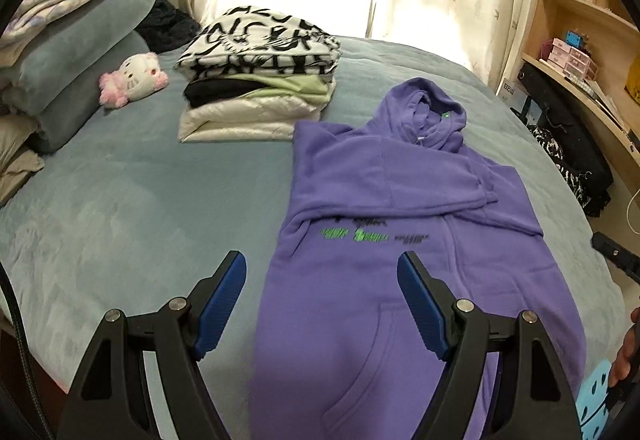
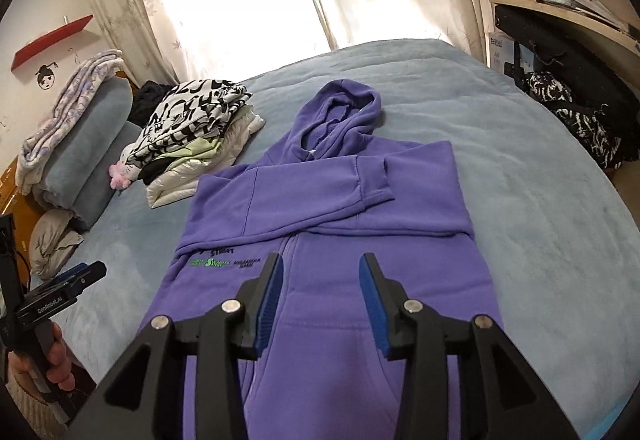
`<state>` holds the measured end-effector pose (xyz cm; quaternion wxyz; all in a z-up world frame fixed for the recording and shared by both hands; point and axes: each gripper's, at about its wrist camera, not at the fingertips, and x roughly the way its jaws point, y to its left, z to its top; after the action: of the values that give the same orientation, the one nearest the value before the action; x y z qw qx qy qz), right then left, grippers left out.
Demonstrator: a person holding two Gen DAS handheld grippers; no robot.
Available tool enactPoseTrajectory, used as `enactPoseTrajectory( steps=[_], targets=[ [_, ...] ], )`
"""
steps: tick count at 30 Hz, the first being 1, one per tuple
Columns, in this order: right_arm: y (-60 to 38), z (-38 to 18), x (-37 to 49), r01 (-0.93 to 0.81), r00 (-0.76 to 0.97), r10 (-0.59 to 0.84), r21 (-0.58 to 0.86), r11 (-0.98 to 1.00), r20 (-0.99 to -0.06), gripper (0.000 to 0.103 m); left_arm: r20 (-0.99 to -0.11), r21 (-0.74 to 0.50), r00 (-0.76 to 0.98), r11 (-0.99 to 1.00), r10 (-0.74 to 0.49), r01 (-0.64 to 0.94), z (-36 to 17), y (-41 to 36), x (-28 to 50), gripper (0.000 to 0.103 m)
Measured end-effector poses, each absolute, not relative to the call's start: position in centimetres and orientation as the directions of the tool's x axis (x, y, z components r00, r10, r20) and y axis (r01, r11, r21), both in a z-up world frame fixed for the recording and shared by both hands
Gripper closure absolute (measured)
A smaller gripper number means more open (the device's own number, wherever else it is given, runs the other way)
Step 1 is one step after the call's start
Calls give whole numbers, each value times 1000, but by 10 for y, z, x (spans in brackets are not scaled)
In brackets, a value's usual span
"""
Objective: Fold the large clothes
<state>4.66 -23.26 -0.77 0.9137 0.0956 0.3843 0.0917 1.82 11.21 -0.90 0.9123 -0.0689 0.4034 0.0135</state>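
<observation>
Hoodie [image 1: 360, 176]: purple fleece cloth, matt, soft nap; green print at chest.
Bed cover [image 1: 140, 192]: grey-blue plush, matt, brushed.
Gripper arms: black matt plastic, bright metal pins; jaws lined with blue ribbed pads [image 2: 269, 292].
Folded stack [image 1: 256, 80], 11 o'clock from hoodie: bottom garment glossy, quilted.
Shelving [image 1: 576, 12]: pale wood.

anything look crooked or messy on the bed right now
Mostly tidy. The purple hoodie lies flat with both sleeves folded across its chest. The one untidy thing is the stack of folded clothes beside it: in the right wrist view its top black-and-white piece sits skewed and overhangs the layers below.
</observation>
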Motion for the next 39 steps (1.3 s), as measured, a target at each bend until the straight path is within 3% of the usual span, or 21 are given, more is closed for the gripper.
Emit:
enactPoseTrajectory(
  steps=[10, 21, 30, 39],
  targets=[
    [-256, -13, -8, -87, 698, 212, 213, 973, -684, 60, -795, -192, 601, 975, -88, -111, -45, 155, -37, 26],
    [-321, -54, -51, 6, 630, 231, 302, 953, -742, 60, -810, -438, 449, 898, -377, -36, -114, 164, -72, 26],
    [-366, -99, -75, 102, 541, 251, 359, 928, -803, 60, -802, -487, 406, 873, -438, -21, -144, 152, -72, 26],
    [-363, -126, -72, 64, 518, 370, 467, 882, -771, 60, -772, -541, 411, 841, -484, -25, -155, 156, -67, 24]
  ],
)
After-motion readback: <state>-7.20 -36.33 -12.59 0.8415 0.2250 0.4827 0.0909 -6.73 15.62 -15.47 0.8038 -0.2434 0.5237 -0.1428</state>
